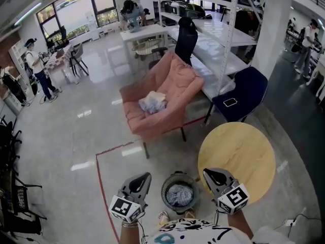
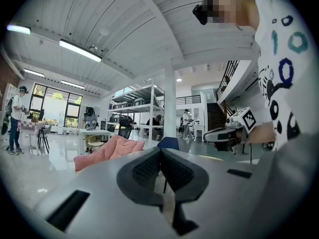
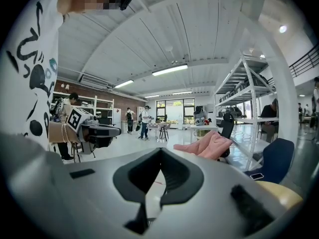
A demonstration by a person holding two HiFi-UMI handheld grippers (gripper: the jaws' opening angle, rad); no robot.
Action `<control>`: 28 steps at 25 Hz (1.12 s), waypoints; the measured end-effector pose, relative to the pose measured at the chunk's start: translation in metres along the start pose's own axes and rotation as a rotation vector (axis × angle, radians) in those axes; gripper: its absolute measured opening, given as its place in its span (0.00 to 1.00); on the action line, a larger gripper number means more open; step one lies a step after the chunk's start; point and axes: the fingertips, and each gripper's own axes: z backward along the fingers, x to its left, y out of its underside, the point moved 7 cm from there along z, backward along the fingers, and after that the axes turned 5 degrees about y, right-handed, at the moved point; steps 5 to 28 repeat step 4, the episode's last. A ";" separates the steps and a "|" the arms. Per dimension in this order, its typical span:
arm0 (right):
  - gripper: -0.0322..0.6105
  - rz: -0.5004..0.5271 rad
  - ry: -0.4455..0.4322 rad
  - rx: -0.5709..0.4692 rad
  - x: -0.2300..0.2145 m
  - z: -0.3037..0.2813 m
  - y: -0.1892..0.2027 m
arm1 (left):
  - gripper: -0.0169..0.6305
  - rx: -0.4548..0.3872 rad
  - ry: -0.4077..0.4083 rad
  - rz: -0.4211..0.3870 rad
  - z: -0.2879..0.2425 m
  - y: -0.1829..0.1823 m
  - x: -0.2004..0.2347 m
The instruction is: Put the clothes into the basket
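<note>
A dark round basket (image 1: 179, 192) stands on the floor between my two grippers, with pale blue-white clothes (image 1: 179, 194) lying in it. More light clothes (image 1: 152, 102) lie bundled on the seat of a pink armchair (image 1: 167, 80) farther off. My left gripper (image 1: 146, 176) hovers left of the basket, shut and empty. My right gripper (image 1: 207, 172) hovers right of it, also shut and empty. In the left gripper view the jaws of the left gripper (image 2: 160, 150) meet with nothing between them. The right gripper (image 3: 160, 149) shows the same in its own view.
A round wooden table (image 1: 236, 156) stands just right of the basket. Beyond it is a dark blue chair (image 1: 244, 93) with a phone (image 1: 230, 102) on it. Red tape (image 1: 101, 187) marks the floor at the left. White shelving (image 1: 218, 39) and people stand farther back.
</note>
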 end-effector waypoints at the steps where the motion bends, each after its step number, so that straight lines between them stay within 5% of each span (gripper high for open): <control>1: 0.09 0.001 -0.001 0.000 0.000 -0.001 0.000 | 0.05 0.000 0.000 0.000 0.000 0.000 0.000; 28: 0.09 0.003 -0.003 0.002 0.000 -0.003 0.000 | 0.05 -0.001 0.001 0.000 0.000 0.001 0.002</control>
